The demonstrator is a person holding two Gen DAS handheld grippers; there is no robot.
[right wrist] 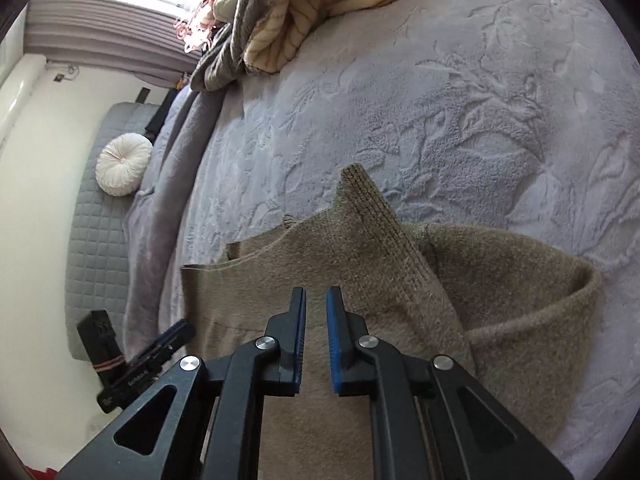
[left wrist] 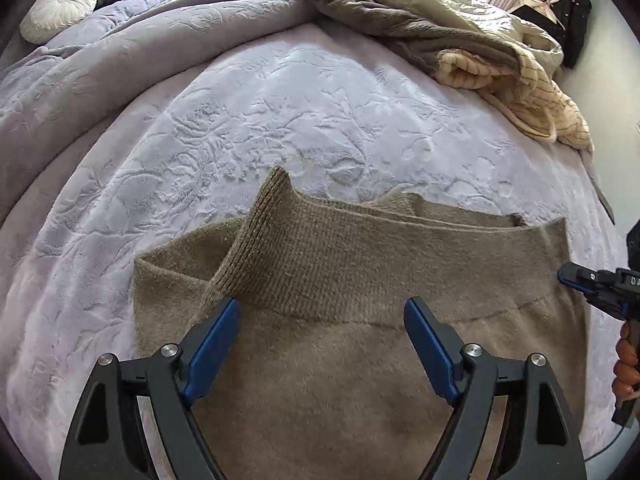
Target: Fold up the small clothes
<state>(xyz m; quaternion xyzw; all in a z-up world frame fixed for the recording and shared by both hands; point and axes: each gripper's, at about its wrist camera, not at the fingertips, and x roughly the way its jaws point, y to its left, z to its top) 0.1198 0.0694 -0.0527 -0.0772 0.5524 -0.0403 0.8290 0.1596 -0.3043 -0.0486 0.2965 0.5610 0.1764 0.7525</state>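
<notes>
A taupe knit garment (left wrist: 320, 380) lies flat on the lilac embossed bedspread (left wrist: 280, 100). Its ribbed band (left wrist: 320, 252) is turned over, and one corner sticks up in a point. My left gripper (left wrist: 322, 308) hovers open just above the garment, wide, with nothing between its fingers. In the right wrist view the same garment (right wrist: 360, 260) lies under my right gripper (right wrist: 316, 292). Its jaws are shut to a narrow slit and hold no cloth. The right gripper (left wrist: 568, 274) also shows at the garment's right edge, and the left gripper (right wrist: 176, 332) at its left edge.
A pile of other clothes (left wrist: 460, 40), cream striped and grey, lies at the bed's far right. A rolled lilac duvet (left wrist: 120, 60) and a round white cushion (left wrist: 60, 4) are at the far left. A person's hand (left wrist: 626, 360) grips the right tool. A grey quilted mat (right wrist: 96, 200) lies beside the bed.
</notes>
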